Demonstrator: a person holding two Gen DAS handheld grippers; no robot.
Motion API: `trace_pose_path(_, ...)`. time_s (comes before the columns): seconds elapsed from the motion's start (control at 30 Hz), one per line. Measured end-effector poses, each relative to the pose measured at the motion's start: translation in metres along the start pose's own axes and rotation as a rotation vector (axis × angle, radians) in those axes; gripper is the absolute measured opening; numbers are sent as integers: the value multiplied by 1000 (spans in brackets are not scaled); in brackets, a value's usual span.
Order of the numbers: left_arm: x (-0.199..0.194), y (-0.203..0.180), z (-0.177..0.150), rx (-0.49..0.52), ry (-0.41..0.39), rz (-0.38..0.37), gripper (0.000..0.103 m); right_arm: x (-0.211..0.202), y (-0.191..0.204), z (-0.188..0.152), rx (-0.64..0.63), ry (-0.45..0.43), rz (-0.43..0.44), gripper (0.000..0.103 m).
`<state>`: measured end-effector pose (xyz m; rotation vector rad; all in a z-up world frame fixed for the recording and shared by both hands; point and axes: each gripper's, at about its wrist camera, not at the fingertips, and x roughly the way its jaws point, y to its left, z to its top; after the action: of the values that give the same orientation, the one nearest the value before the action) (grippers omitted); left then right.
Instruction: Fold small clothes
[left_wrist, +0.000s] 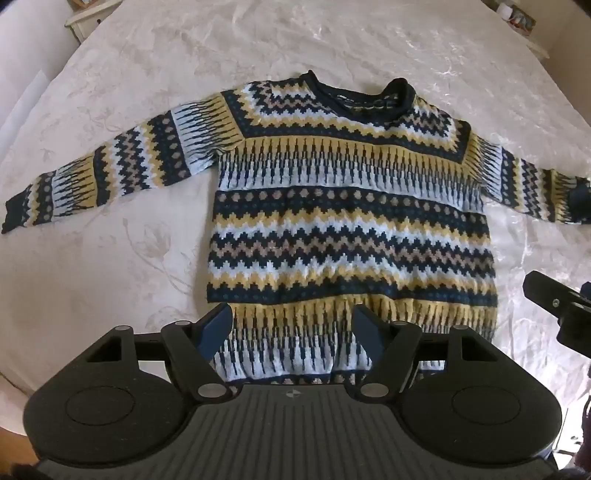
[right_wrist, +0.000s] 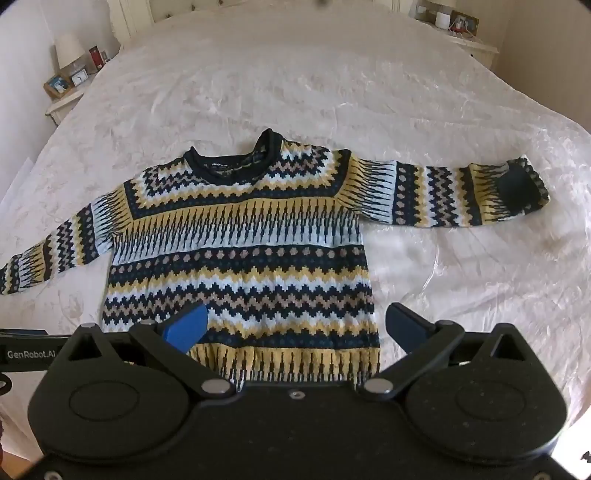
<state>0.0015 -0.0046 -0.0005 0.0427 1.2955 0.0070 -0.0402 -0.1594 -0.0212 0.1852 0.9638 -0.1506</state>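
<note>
A small knitted sweater (left_wrist: 347, 221) (right_wrist: 243, 258) in navy, yellow, pale blue and tan zigzag bands lies flat on the bed, collar away from me and both sleeves spread out sideways. My left gripper (left_wrist: 291, 328) hovers over the hem near its left corner, jaws apart with nothing pinched. My right gripper (right_wrist: 295, 325) stands wide open above the hem's right corner, one blue pad (right_wrist: 188, 326) over the knit, the other finger (right_wrist: 406, 325) over the cover. The right gripper's black body (left_wrist: 554, 310) shows at the edge of the left wrist view.
The bed carries a white, glossy floral cover (right_wrist: 295, 74) with room all around the sweater. A nightstand with a lamp (right_wrist: 68, 51) and small items stands at the far left. Another shelf with a white object (right_wrist: 441, 18) is at the far right.
</note>
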Motion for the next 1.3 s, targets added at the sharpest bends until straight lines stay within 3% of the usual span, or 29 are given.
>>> trace_pose_path(0.07, 0, -6, 1, 1, -3, 18, 70, 0, 0, 1, -1, 2, 0, 102)
trace_pose_path(0.1, 1, 2, -2, -9, -6, -28, 70, 0, 0, 2, -1, 7, -1, 102)
trace_pose_path(1.3, 7, 5, -4, -16, 8, 17, 70, 14, 0, 3, -17, 49, -27, 102)
